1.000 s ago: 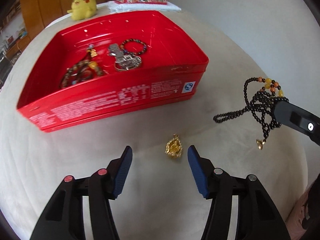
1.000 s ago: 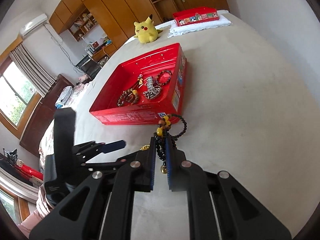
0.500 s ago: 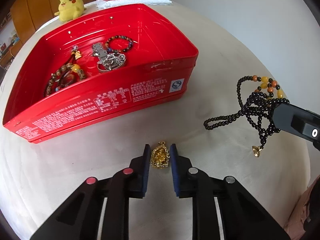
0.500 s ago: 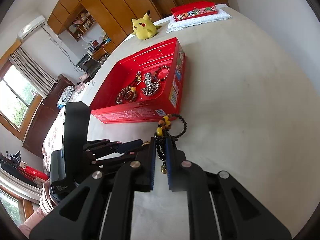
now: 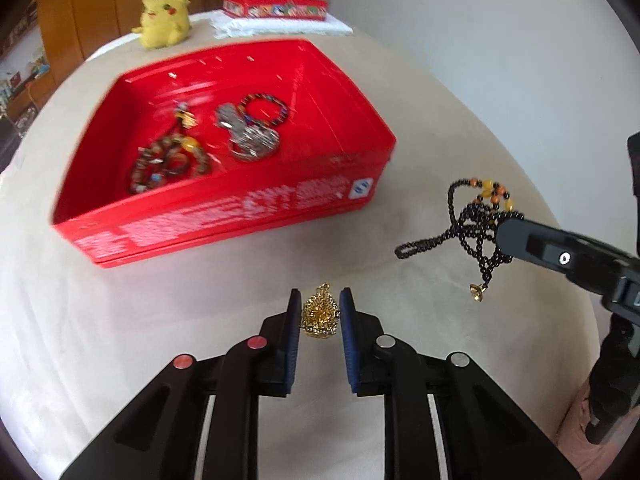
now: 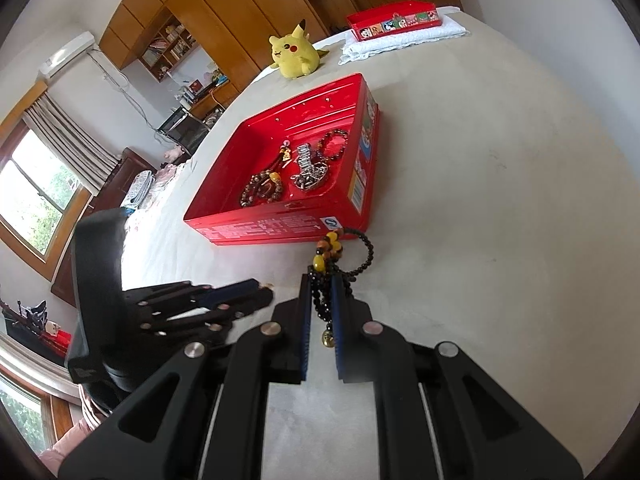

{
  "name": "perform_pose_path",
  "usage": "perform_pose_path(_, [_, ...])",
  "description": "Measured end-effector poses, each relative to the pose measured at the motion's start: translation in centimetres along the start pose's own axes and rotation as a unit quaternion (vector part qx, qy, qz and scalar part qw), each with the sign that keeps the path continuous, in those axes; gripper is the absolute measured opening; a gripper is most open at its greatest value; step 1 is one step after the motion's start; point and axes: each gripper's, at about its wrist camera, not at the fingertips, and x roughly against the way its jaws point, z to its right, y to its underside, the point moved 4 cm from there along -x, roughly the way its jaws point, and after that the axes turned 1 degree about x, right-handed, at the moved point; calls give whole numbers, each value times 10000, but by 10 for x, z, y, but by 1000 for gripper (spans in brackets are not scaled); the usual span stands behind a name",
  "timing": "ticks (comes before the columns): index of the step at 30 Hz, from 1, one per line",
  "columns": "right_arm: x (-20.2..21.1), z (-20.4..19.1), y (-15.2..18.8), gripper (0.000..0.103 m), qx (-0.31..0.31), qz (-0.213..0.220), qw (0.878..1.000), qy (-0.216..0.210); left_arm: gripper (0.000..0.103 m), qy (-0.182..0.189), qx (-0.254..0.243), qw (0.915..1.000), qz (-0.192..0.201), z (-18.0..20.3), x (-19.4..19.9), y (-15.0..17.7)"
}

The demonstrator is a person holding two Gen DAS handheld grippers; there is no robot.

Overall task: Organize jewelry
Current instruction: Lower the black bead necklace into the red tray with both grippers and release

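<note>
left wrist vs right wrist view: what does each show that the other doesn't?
Only the left wrist view: the gold pendant, pinched in the left gripper.

Only the right wrist view: a window, a wall air conditioner and bookshelves.

Both: the red tin with bracelets inside, the yellow plush toy, the small red box on folded white cloth, and the black bead necklace clamped in the right gripper.
</note>
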Motion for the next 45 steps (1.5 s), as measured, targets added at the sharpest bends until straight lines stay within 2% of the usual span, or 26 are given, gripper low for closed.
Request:
perform_pose_path(5, [0, -11, 1, 8, 126, -24, 9999, 37, 19, -143, 154, 9997, 154, -8, 27, 6])
perform_pose_path(13, [-10, -36, 6, 8, 351, -223, 9991, 56, 19, -362, 585, 9969, 380, -43, 55, 12])
perform_pose_path(27, [-24, -104, 10, 8, 916, -516, 9941, -277, 19, -845, 1097, 9872, 785, -94, 87, 32])
perform_pose_path(31, [-21, -115, -4, 8, 1048, -439, 9931, -277, 19, -851, 1126, 9860, 887, -101, 92, 24])
perform_pose_path(37, [-10, -126, -41, 8, 1169, -93, 9929, -191, 19, -834, 1063, 9847, 1098, -102, 100, 3])
perform_pose_path(45, [-31, -112, -94, 8, 1092, 204, 9938, 75, 19, -891, 960, 9834, 1255, -100, 87, -46])
